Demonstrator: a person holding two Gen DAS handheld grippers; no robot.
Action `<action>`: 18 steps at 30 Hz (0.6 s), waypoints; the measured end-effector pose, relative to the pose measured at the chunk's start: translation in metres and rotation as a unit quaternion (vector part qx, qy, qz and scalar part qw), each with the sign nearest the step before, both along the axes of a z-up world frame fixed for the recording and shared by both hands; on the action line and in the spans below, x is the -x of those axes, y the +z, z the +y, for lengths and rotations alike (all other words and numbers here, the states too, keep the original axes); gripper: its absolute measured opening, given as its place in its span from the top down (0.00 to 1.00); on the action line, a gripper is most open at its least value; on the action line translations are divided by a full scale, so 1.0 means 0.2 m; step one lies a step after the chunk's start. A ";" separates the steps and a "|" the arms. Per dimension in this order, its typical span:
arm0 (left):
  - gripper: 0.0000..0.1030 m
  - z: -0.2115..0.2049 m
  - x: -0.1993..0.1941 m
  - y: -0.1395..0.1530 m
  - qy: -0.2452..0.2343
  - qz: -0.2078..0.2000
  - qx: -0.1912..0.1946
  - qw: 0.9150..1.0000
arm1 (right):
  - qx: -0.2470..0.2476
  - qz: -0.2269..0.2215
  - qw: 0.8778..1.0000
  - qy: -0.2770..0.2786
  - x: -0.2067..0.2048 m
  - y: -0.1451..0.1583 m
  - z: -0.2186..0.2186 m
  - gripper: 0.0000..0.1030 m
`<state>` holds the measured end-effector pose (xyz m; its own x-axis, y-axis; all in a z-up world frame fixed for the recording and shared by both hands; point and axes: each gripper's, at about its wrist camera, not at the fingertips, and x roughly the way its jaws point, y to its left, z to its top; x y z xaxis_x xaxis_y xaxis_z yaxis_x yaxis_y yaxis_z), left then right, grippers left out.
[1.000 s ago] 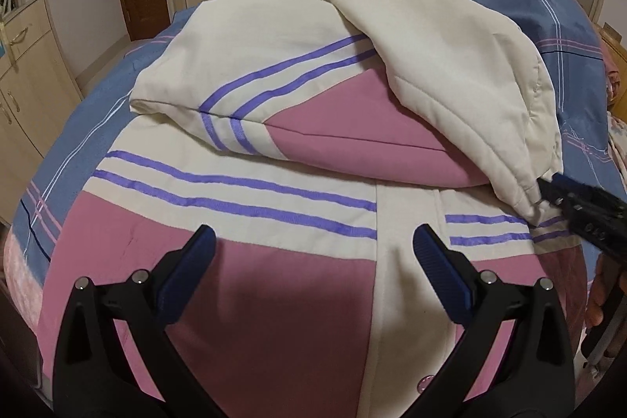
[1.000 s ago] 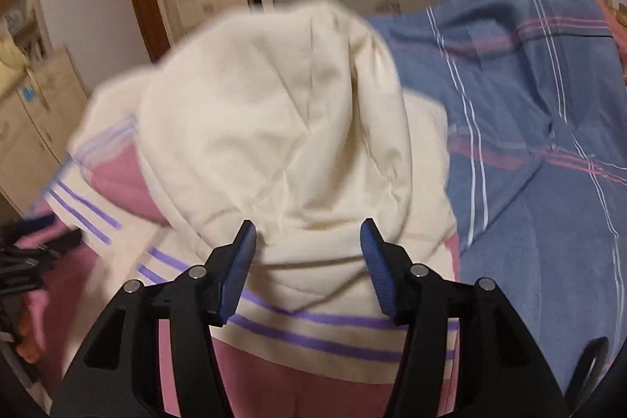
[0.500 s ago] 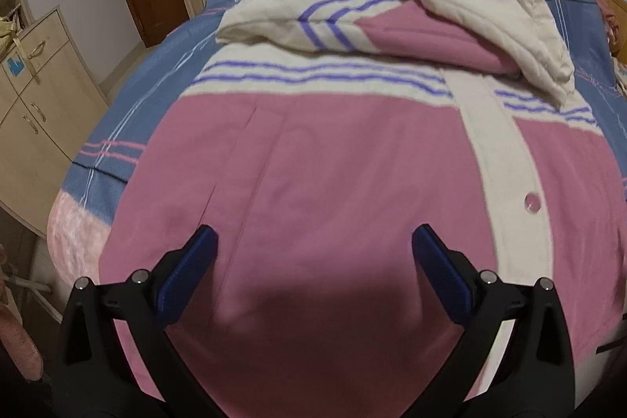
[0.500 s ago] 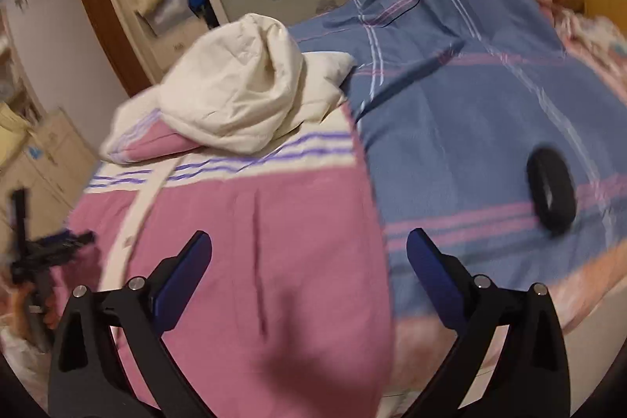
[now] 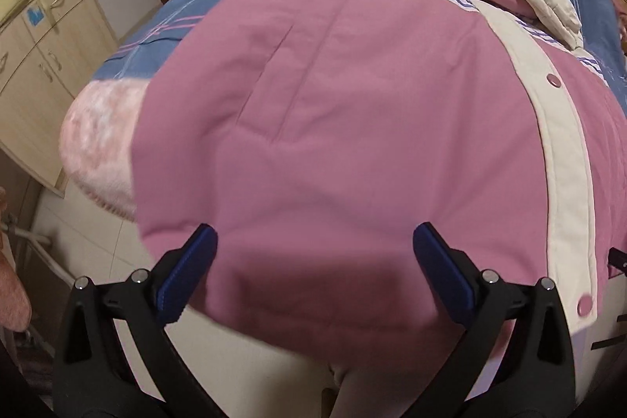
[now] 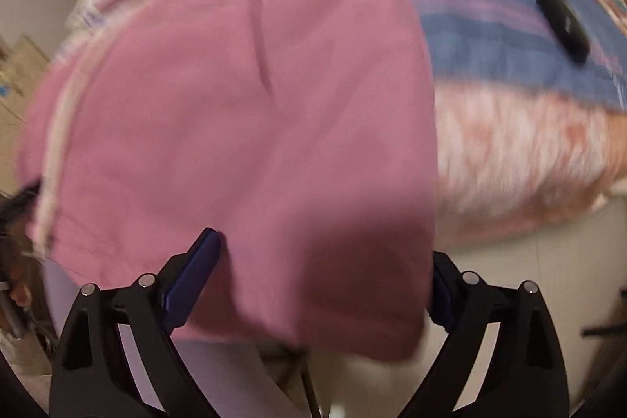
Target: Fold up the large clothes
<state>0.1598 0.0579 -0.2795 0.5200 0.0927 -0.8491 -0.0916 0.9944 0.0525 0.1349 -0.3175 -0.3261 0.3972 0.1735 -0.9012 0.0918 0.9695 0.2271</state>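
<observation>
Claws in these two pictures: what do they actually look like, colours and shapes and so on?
The left claw and the right claw look alike: each is a black plastic frame with triangular cut-outs, branching into two fingers. The fingers carry flat, dark blue ribbed pads and small round silver pins at the joints. No cables, markings or sleeves show.

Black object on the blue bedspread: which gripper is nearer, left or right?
Right. The right gripper is at the jacket hem on the side where the black object lies. The left gripper is at the hem's opposite side; its view doesn't show the object.
</observation>
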 end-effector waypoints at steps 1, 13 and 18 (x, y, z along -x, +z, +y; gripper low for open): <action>0.02 0.01 0.04 0.02 0.005 -0.003 -0.008 1.000 | -0.021 -0.015 1.000 -0.006 0.04 0.02 -0.03 0.10; 0.02 0.83 0.16 -0.09 0.139 -0.025 0.271 0.952 | -0.241 -0.091 0.957 -0.135 0.25 -0.12 -0.54 0.06; 0.02 0.87 0.08 -0.18 0.127 -0.016 0.357 0.925 | -0.290 -0.071 0.945 -0.134 0.14 -0.20 -0.52 0.06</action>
<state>0.1437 0.2327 -0.3147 0.5845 -0.3633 -0.7255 -0.3173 0.7206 -0.6164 0.1066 -0.4221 -0.3665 0.6067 0.4969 -0.6205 0.2459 0.6249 0.7409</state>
